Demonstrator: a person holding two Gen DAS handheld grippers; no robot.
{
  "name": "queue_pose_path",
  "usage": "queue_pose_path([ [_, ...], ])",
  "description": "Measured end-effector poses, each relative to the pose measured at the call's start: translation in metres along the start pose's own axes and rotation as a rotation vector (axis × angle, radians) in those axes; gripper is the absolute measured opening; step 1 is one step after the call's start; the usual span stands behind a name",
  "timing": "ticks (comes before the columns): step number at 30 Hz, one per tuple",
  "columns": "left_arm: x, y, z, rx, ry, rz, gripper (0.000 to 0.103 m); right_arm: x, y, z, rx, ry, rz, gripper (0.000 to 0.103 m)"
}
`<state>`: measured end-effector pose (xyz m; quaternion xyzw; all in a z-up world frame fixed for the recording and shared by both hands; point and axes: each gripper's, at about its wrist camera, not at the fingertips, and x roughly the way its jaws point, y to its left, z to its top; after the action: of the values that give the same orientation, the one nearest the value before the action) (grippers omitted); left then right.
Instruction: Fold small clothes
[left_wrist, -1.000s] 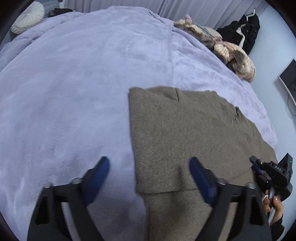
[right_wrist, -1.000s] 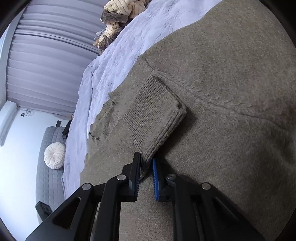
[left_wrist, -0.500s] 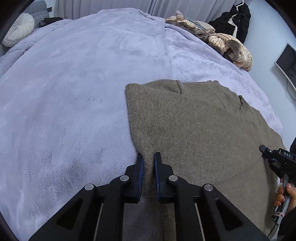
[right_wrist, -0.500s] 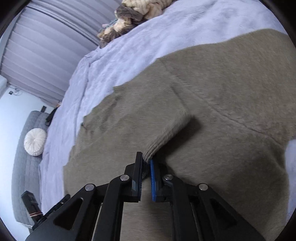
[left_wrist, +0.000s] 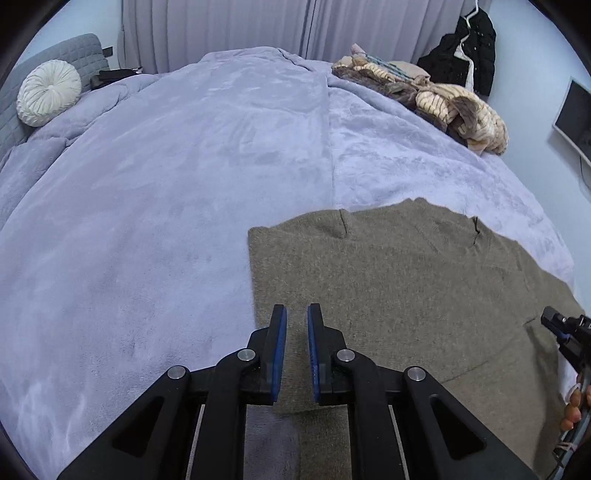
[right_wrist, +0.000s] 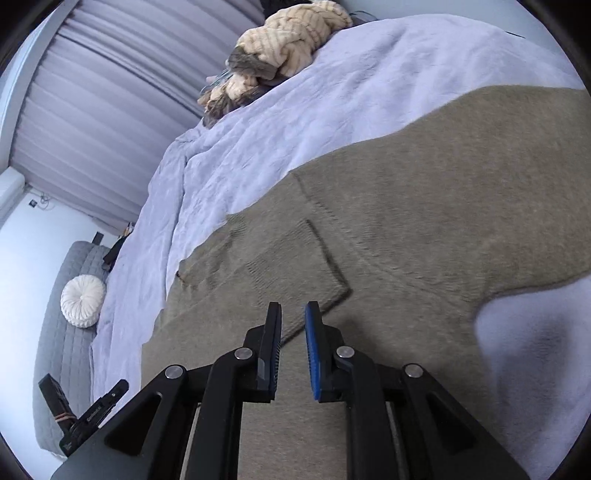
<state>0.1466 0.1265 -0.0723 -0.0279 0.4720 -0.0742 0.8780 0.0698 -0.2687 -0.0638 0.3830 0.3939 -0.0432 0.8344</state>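
Lying flat on the lilac bed (left_wrist: 166, 203), near its front edge, one olive knitted sweater (left_wrist: 406, 280) stretches its long axis sideways across the left wrist view. One sleeve (right_wrist: 288, 266) is folded over the body, cuff towards the right claw (right_wrist: 293, 314). That claw's jaws are opening, the cuff edge showing in the gap without being pressed. The left claw (left_wrist: 295, 314) is clamped on the sweater's near left edge. One round white cushion (left_wrist: 48, 92) and one heap of clothes (left_wrist: 443, 107) lie farther back.
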Motion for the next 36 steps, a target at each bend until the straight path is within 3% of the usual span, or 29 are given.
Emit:
queue_pose_path([
  [3, 0.022, -0.006, -0.014, 0.02, 0.056, 0.052, 0.013, 0.022, 0.016, -0.004, -0.074, 0.033, -0.008, 0.016],
  [5, 0.024, -0.006, -0.022, 0.025, 0.031, 0.056, 0.013, 0.036, 0.017, -0.007, -0.1, 0.063, -0.052, 0.015],
  [11, 0.019, -0.007, -0.025, 0.054, 0.029, 0.07, 0.013, 0.033, -0.008, -0.009, -0.012, 0.056, -0.006, 0.014],
  [12, 0.018, -0.008, -0.025, 0.047, 0.029, 0.074, 0.013, 0.027, -0.009, -0.011, -0.014, 0.05, -0.014, 0.017],
  [14, 0.016, -0.009, -0.025, 0.036, 0.03, 0.085, 0.013, 0.017, -0.012, -0.013, -0.021, 0.037, -0.02, 0.037],
  [16, 0.013, -0.012, -0.027, 0.04, 0.032, 0.103, 0.013, 0.004, -0.015, -0.018, -0.016, 0.025, 0.015, 0.047],
  [19, 0.007, -0.017, -0.031, 0.047, 0.042, 0.118, 0.013, -0.01, -0.017, -0.028, -0.023, 0.023, 0.058, 0.053],
  [22, 0.002, -0.02, -0.035, 0.036, 0.07, 0.126, 0.013, -0.019, -0.016, -0.038, -0.027, 0.03, 0.095, 0.069],
  [25, -0.005, -0.021, -0.039, 0.011, 0.078, 0.129, 0.014, -0.026, -0.014, -0.048, -0.036, 0.019, 0.112, 0.071],
  [26, -0.007, -0.022, -0.04, 0.007, 0.083, 0.13, 0.022, -0.029, -0.014, -0.051, -0.035, 0.014, 0.121, 0.072],
  [28, -0.011, -0.024, -0.044, 0.002, 0.098, 0.143, 0.103, -0.035, -0.014, -0.058, -0.028, 0.003, 0.139, 0.078],
  [36, -0.019, -0.055, -0.06, 0.098, 0.108, 0.176, 0.102, -0.064, -0.023, -0.073, -0.002, -0.014, 0.165, 0.078],
])
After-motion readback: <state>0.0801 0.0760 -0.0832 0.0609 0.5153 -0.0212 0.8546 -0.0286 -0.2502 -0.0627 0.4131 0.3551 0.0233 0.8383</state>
